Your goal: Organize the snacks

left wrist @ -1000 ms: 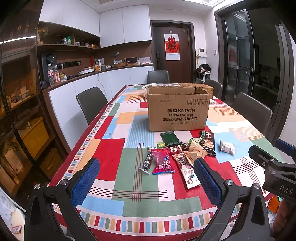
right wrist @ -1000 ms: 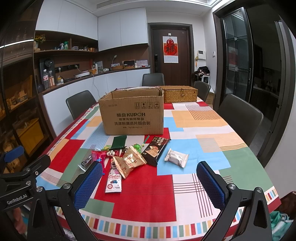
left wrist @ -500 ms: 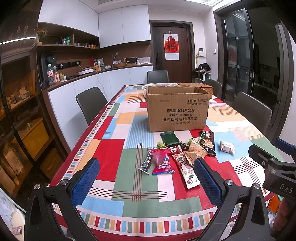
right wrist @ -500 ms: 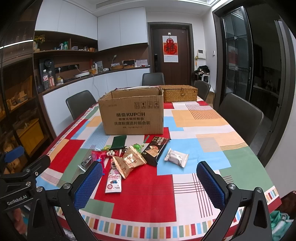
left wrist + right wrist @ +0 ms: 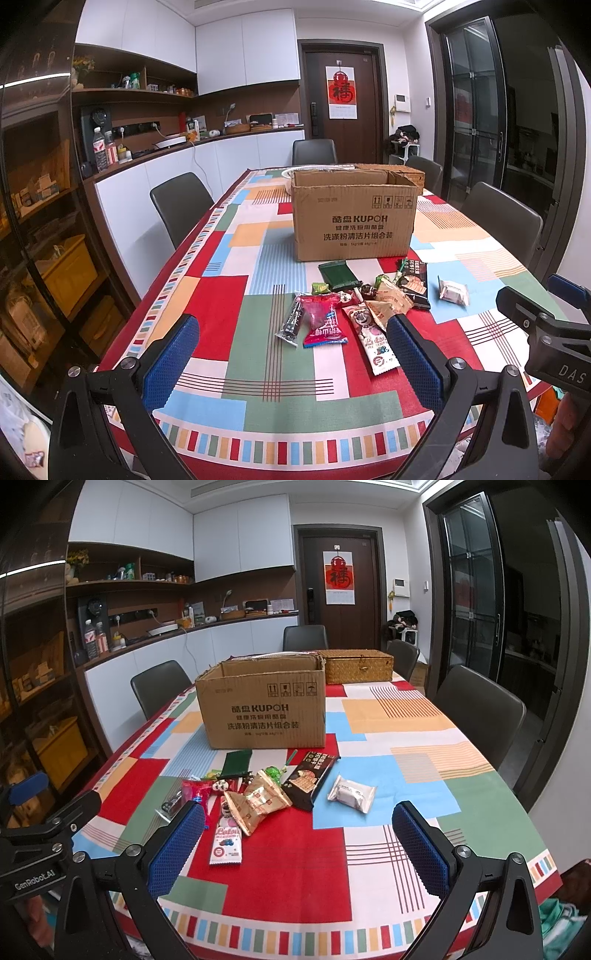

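Observation:
Several snack packets lie loose on the patchwork tablecloth in front of an open cardboard box: a red packet, a black biscuit pack, a white wrapped cake, a gold packet and a dark green pouch. My left gripper hovers open over the near table edge, short of the red packet. The right gripper also stands open above the near edge, nothing between its blue pads. Each gripper shows at the side of the other's view.
A woven lidded basket sits behind the box. Grey chairs line both table sides. A counter with bottles and shelves runs along the left wall; a dark door stands at the far end.

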Action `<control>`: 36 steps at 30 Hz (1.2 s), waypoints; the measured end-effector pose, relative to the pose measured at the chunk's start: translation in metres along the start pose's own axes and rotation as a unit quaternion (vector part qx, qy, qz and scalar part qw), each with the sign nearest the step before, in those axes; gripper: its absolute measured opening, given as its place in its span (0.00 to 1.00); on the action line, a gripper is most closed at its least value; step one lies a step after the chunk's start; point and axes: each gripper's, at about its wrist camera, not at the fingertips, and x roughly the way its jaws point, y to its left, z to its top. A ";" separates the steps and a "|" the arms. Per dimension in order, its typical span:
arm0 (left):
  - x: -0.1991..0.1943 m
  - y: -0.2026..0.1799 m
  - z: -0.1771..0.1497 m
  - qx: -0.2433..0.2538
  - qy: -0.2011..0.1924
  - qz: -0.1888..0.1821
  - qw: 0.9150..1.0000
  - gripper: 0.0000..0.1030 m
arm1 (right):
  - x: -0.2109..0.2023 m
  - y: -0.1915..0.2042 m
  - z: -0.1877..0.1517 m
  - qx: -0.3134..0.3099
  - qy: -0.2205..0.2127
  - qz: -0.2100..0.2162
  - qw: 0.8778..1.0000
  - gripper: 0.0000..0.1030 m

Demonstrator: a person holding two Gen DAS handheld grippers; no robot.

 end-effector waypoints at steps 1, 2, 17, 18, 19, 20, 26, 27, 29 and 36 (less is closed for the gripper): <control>0.000 0.000 0.000 0.000 0.000 -0.001 1.000 1.00 | 0.000 0.000 0.000 0.000 0.000 0.000 1.000 1.00; 0.000 0.000 0.000 0.000 0.000 0.000 1.000 1.00 | -0.001 0.000 0.000 0.000 0.000 0.000 1.000 1.00; 0.002 -0.003 0.000 0.001 0.004 -0.004 1.000 1.00 | 0.003 -0.001 -0.004 0.001 0.006 0.000 1.000 0.99; 0.004 -0.002 0.000 0.001 0.006 -0.004 1.000 1.00 | 0.005 -0.001 -0.004 0.000 0.008 0.000 1.000 1.00; 0.006 -0.002 0.001 0.000 0.008 -0.004 1.000 1.00 | 0.005 -0.001 -0.004 0.000 0.009 0.000 1.000 1.00; 0.007 -0.003 0.001 0.000 0.010 -0.004 1.000 1.00 | 0.007 -0.001 -0.004 -0.001 0.011 0.000 1.000 1.00; 0.021 0.001 0.003 0.001 0.027 -0.007 1.000 1.00 | 0.020 0.000 -0.001 -0.003 0.029 0.006 1.000 0.99; 0.024 0.000 0.004 0.002 0.029 -0.007 1.000 1.00 | 0.023 0.000 -0.001 -0.004 0.031 0.008 0.999 1.00; 0.029 0.000 0.005 0.004 0.034 -0.008 0.999 0.99 | 0.028 0.000 0.001 -0.006 0.036 0.012 0.999 0.99; 0.051 -0.007 0.013 0.016 0.051 -0.017 0.998 0.92 | 0.051 -0.002 0.004 -0.003 0.060 0.026 0.998 0.99</control>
